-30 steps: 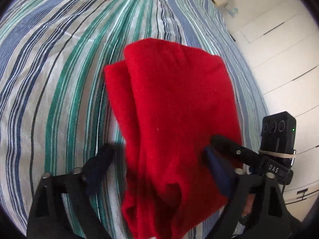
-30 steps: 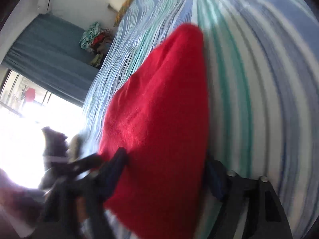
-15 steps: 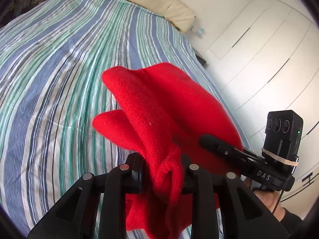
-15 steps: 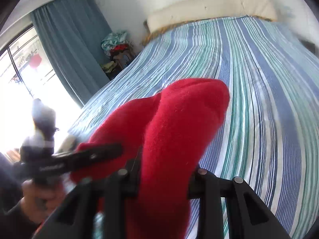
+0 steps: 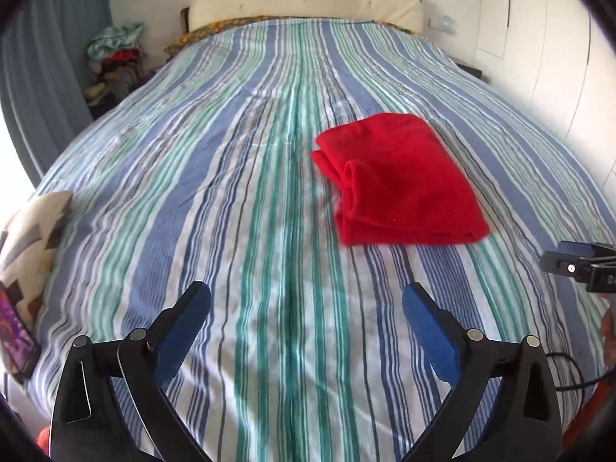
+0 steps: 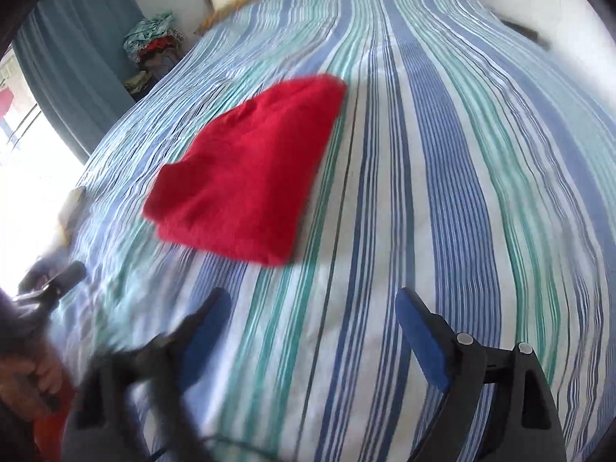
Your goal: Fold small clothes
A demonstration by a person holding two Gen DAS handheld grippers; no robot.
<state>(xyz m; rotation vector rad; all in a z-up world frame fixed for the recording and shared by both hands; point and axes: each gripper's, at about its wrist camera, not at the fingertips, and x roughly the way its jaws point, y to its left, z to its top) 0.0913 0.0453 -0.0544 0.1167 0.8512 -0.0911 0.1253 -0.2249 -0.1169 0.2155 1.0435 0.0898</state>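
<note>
- Bed [image 5: 238, 200]: broad, soft, covered in rumpled blue, green and white striped cotton.
- Red garment [image 5: 400, 177]: fuzzy folded rectangle lying mid-bed, toward its right edge.
- Left claw [image 5: 306, 308] and right claw [image 6: 312, 315]: blue-padded jaws opening, empty.

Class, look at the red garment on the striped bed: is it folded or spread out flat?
Folded. The red garment lies on the striped bedspread as a compact block with stacked layers showing at its near edge; neither gripper touches it.
</note>
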